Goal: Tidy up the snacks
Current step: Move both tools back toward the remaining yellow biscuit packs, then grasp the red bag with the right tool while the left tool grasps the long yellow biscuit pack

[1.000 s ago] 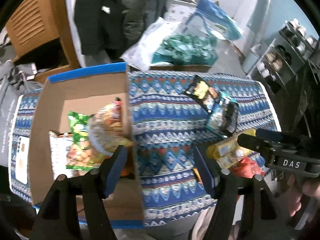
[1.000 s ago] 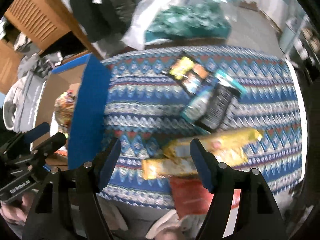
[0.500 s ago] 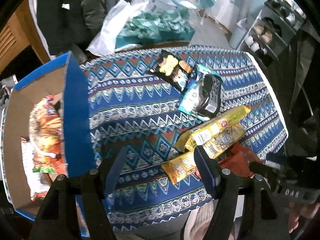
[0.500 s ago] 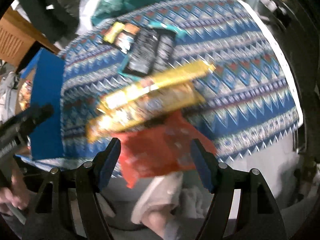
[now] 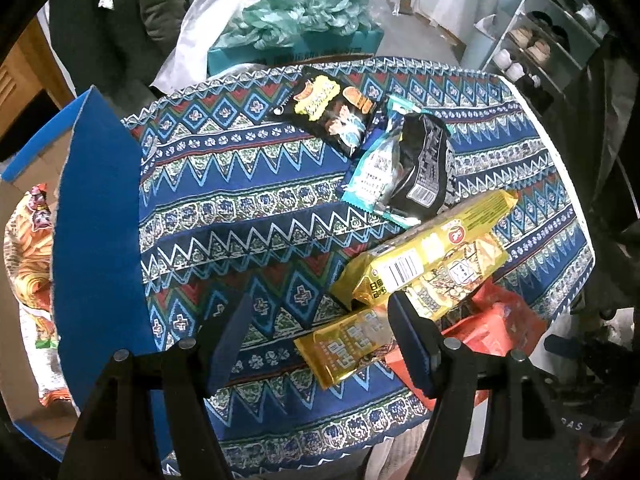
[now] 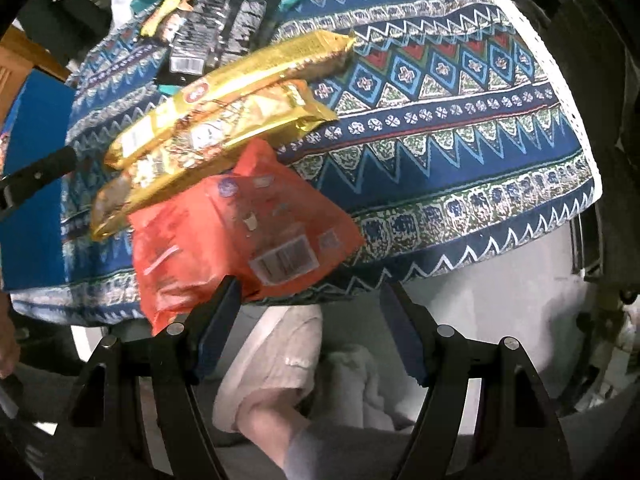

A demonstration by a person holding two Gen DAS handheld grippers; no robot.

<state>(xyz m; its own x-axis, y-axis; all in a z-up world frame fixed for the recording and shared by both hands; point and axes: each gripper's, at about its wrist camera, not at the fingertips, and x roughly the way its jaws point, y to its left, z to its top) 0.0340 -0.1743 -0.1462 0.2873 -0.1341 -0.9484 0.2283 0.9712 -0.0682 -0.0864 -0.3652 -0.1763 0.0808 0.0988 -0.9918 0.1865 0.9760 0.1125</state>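
Observation:
Several snack packs lie on the patterned blue tablecloth [image 5: 240,184]. My left gripper [image 5: 320,340] is open and empty, hovering just above a small gold pack [image 5: 348,344]. Behind it are two longer yellow packs [image 5: 432,256], an orange pack [image 5: 496,328], a black pack [image 5: 424,168], a teal-white pack [image 5: 376,172] and a black chip bag [image 5: 332,112]. My right gripper [image 6: 310,308] is also open and empty. It points down over the table's front edge, with its left finger [image 6: 218,320] beside the orange pack [image 6: 240,236] that overhangs the edge. Gold packs [image 6: 224,112] lie beyond.
A cardboard box [image 5: 24,184] with a raised blue flap [image 5: 100,220] stands at the left, with snack bags [image 5: 28,240] inside. A person's leg [image 6: 276,392] is below the table edge. Bags and a teal box [image 5: 296,32] sit behind the table, and a shoe rack [image 5: 540,40] stands at the far right.
Both grippers swung away from the box towards the snack pile and sank lower. The right view now looks past the table's front edge. Jaw widths are unchanged.

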